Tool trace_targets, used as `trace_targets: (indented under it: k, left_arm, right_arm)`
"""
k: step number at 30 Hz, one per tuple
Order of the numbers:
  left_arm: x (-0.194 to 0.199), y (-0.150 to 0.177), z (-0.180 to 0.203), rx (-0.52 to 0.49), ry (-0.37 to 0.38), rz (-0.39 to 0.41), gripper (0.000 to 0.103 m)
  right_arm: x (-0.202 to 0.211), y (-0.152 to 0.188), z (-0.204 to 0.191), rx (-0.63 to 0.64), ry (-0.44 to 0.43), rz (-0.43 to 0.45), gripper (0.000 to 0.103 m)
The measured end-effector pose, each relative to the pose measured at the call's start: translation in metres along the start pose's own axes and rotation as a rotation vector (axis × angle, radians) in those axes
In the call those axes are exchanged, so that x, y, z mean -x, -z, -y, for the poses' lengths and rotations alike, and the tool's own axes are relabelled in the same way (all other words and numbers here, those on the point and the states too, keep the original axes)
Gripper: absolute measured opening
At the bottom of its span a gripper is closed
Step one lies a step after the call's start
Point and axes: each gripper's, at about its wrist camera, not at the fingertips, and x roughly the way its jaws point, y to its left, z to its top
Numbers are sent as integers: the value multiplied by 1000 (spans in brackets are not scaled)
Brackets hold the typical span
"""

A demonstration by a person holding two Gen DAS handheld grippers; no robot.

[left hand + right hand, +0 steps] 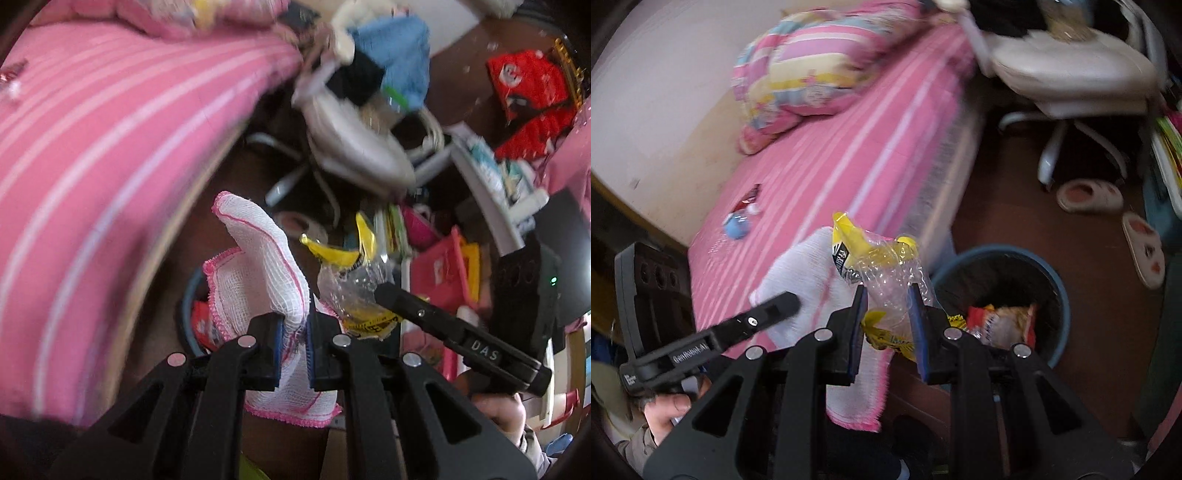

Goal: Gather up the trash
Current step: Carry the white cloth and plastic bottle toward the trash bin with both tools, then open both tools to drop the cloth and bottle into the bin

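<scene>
My left gripper (295, 332) is shut on a white cloth with a pink hem (258, 266); the cloth also shows in the right wrist view (809, 291). My right gripper (886, 310) is shut on a crumpled clear and yellow plastic wrapper (882, 269), also seen in the left wrist view (351, 291), held in the air just left of a blue trash bin (1052, 280). The bin holds a red and orange wrapper (1004, 321). More trash lies on the bed: a red wrapper (750, 195) and a blue scrap (737, 225).
A pink striped bed (820, 173) with a pillow (812, 74) fills the left. A white office chair (1071, 74) and two slippers (1089, 195) stand on the brown floor. A cluttered shelf (480, 192) and red bag (532, 92) are at the right.
</scene>
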Motion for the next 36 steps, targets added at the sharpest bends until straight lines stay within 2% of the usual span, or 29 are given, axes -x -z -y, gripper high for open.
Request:
trace_targets:
  k: [6, 12, 15, 16, 17, 18, 19, 24, 27, 32, 36]
  left_arm:
    - [-78, 2, -4, -9, -1, -150, 9]
    - [-123, -7, -22, 29, -4, -220, 11]
    - [-137, -9, -30, 43, -13, -249, 22]
    - [-142, -10, -32, 53, -16, -261, 39]
    - [-144, -12, -32, 55, -26, -257, 59]
    - [-143, -13, -32, 55, -25, -243, 63]
    - [-141, -13, -31, 56, -22, -234, 67]
    - [-134, -19, -29, 76, -6, -204, 73]
    - [-117, -23, -32, 116, 14, -160, 75]
    - [-58, -27, -40, 197, 67, -15, 81]
    - [1, -33, -51, 241, 101, 110, 85]
  right_arm:
    - [-25, 4, 47, -67, 71, -46, 24]
    - [-56, 0, 68, -97, 127, -90, 24]
    - [-66, -3, 73, -97, 154, -99, 26]
    - [-68, -4, 75, -94, 168, -101, 27]
    - [-69, -5, 76, -95, 184, -99, 32]
    - [-69, -4, 77, -98, 193, -98, 45]
    - [-69, -4, 77, -101, 200, -93, 51]
    - [-58, -2, 72, -112, 218, -61, 67]
    - [-49, -3, 62, -112, 203, -37, 72]
    - [-30, -12, 23, -68, 135, 9, 78]
    - [-21, -26, -28, 1, 38, 46, 84]
